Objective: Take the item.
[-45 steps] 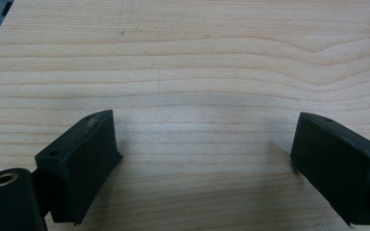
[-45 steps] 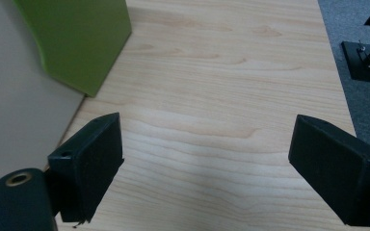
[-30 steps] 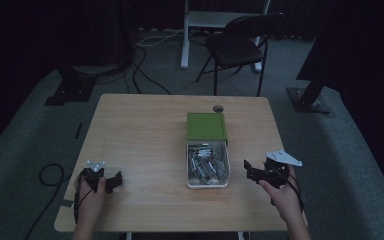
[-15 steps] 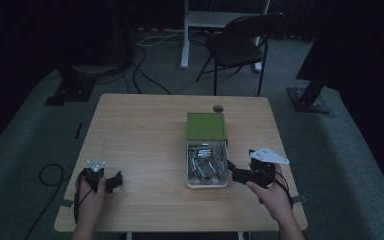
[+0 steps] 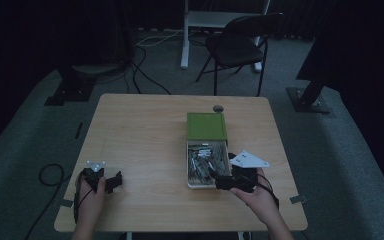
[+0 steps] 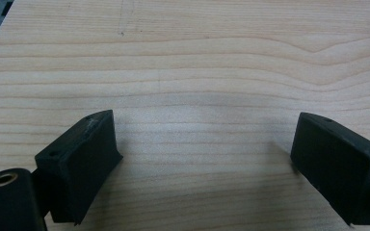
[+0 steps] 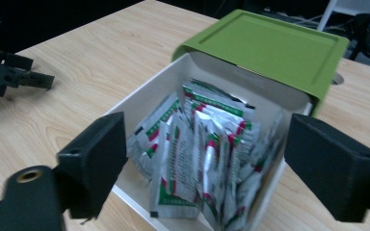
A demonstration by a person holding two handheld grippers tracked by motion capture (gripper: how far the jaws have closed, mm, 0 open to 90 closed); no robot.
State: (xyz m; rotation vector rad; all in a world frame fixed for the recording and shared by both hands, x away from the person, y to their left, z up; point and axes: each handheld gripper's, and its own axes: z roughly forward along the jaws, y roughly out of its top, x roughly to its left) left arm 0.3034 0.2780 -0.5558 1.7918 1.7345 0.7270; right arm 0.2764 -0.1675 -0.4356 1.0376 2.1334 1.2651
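Note:
A white drawer-like box [image 5: 195,184] with a green sleeve [image 5: 206,125] lies mid-table, pulled open and packed with several silver sachets [image 5: 206,162] printed in green and red. In the right gripper view the sachets [image 7: 202,154] stand upright inside the white box [image 7: 139,98] under the green sleeve [image 7: 270,45]. My right gripper [image 5: 220,182] is open at the box's near right corner, jaws wide on either side of the box end [image 7: 200,173]. My left gripper [image 5: 116,181] rests open at the table's near left, over bare wood [image 6: 207,159].
The wooden table [image 5: 145,130] has a small round grommet [image 5: 218,107] at its far edge. A black folding chair [image 5: 240,47] and a white stand [image 5: 215,20] sit beyond it. Cables [image 5: 50,175] trail on the floor at left.
My right gripper has moved left, from the table's right side up to the near end of the open box. The left gripper has stayed where it was.

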